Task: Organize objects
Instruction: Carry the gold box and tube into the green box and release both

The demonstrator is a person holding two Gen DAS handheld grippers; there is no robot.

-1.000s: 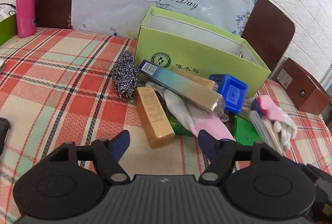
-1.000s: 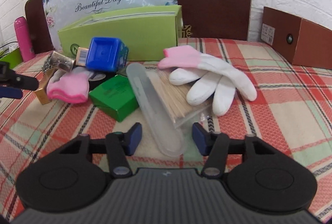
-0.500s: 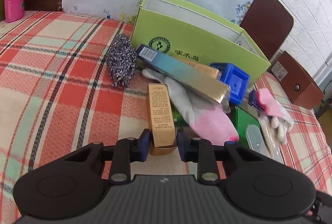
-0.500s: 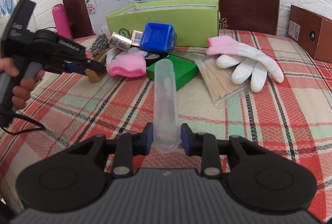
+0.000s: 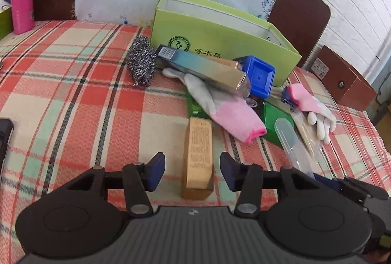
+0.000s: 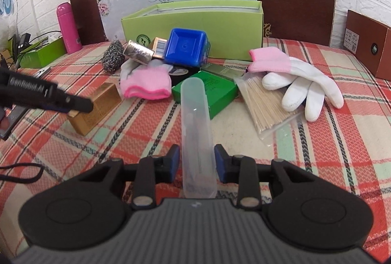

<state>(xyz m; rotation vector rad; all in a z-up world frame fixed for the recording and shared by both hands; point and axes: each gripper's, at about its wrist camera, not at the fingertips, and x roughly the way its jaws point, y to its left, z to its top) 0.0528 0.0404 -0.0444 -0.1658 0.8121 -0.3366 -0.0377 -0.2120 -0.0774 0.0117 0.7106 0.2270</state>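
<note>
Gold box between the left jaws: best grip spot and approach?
Pinch the gold box across its two long side faces at the near end, coming in from that end along its length. It lies flat, pointing away, already centred in the open left gripper.

My left gripper (image 5: 190, 172) is spread wide, both blue pads clear of anything, fingers level and low. My right gripper (image 6: 197, 162) is narrower, pads (image 6: 174, 161) just off what sits between them, a sliver of gap each side.

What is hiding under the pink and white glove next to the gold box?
Under the glove a green packet peeks out at its edge. A long shiny box lies on top of the glove's fingers. The rest under it is covered.
</note>
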